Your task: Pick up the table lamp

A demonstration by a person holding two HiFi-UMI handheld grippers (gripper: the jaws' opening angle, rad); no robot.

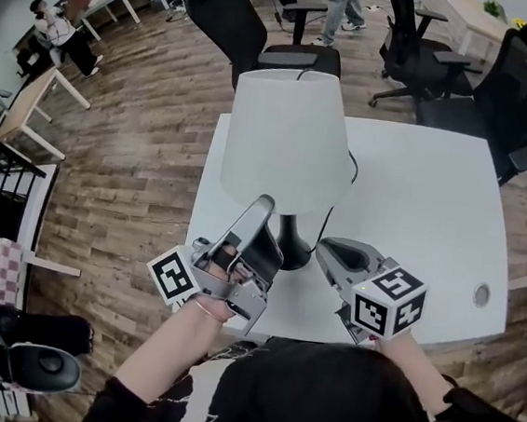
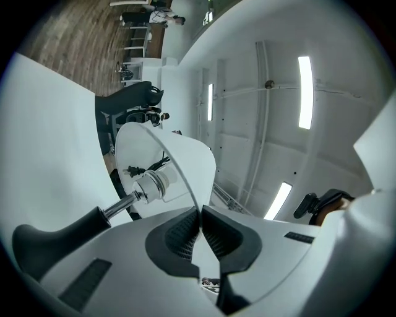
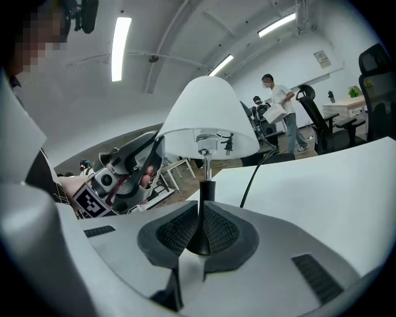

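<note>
The left gripper (image 2: pixel 200 212) pinches the lampshade (image 1: pixel 285 137) rim, steadying it near the worktop (image 1: pixel 433 204) front edge; the right gripper (image 3: pixel 199 217) has its jaws together, seemingly empty.

the table lamp's shade (image 1: pixel 285 142) is smooth, matt and white, thin at the rim; whether it is cloth or plastic cannot be told. inside it a glossy white plastic socket (image 2: pixel 154 184) sits on a polished chrome metal tube (image 2: pixel 120 207). lower down, the stem (image 3: pixel 207 189) and base (image 1: pixel 293 248) are black with a soft sheen. the cable (image 3: pixel 258 179) is black and looks rubbery. the desk (image 1: pixel 423 203) top is smooth matt white. the left tool (image 2: pixel 201 212) and right tool (image 3: pixel 199 209) have smooth pale grey plastic shells, and their pads (image 2: pixel 182 238) are matt black and finely ribbed. the floor (image 1: pixel 139 145) is brown wood-look planking with a light sheen.
</note>
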